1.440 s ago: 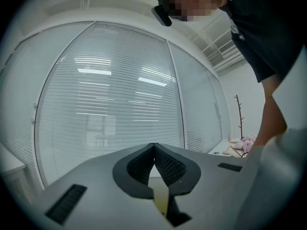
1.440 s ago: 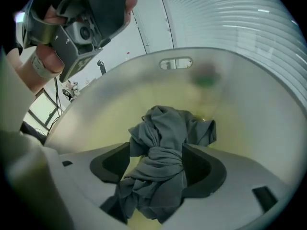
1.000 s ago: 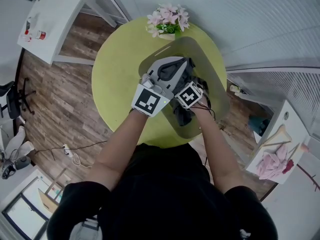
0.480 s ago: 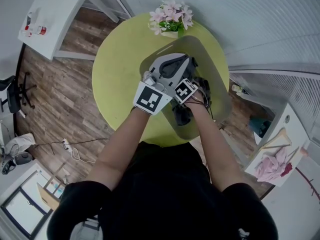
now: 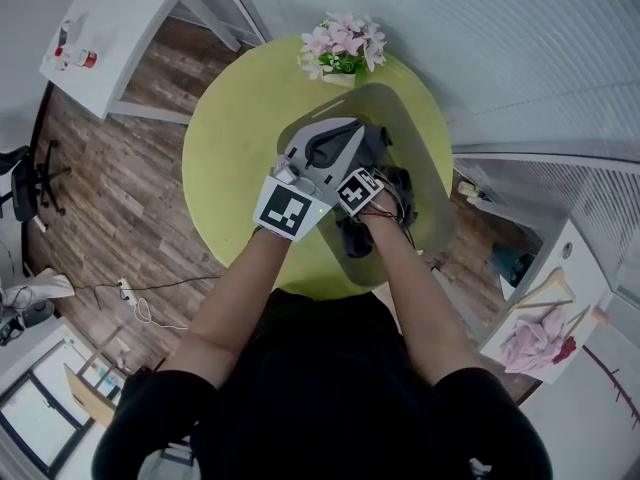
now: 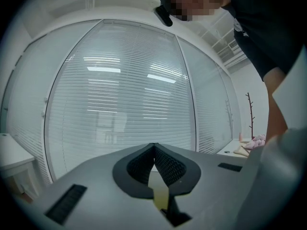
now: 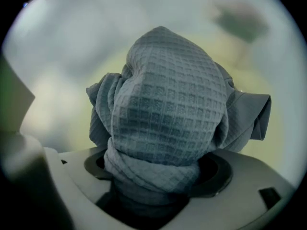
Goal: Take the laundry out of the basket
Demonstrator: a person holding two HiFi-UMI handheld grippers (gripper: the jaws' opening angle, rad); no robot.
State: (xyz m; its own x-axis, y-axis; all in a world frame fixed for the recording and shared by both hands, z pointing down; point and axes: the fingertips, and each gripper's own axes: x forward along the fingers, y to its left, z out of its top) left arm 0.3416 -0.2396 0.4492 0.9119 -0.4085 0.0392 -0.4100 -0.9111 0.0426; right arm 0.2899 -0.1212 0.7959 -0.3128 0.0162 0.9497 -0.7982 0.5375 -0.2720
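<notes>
Between the jaws of your right gripper [image 7: 156, 172] sits a bunched grey waffle-weave cloth [image 7: 165, 104]. It fills the gap from pad to pad and bulges out ahead of the tips. Those jaws have just been opening and now stand as wide as they go, so as far as I can judge the cloth is straddled, not pinched. From overhead, that gripper points steeply down into the translucent basket [image 5: 428, 183]. Against a second ago, its marker cube looks smaller and closer to your left gripper, which I read as a drop into the basket. What looks like more dark fabric shows just beside it.

Your left gripper [image 6: 153, 151] is closed, pads meeting at the tips with nothing between them. It is held level just beside the right one, over the basket, and has hardly shifted.

By my reading, nothing has left the basket yet. The cloth is inside it, on the yellow-green table [image 5: 232, 138], and you have set up the grab rather than made it. Closing the right jaws on the bunch is the step in hand. A wad this thick may slip or trail a corner — the flap to the right of the jaws looks loose — so bite low before lifting.
</notes>
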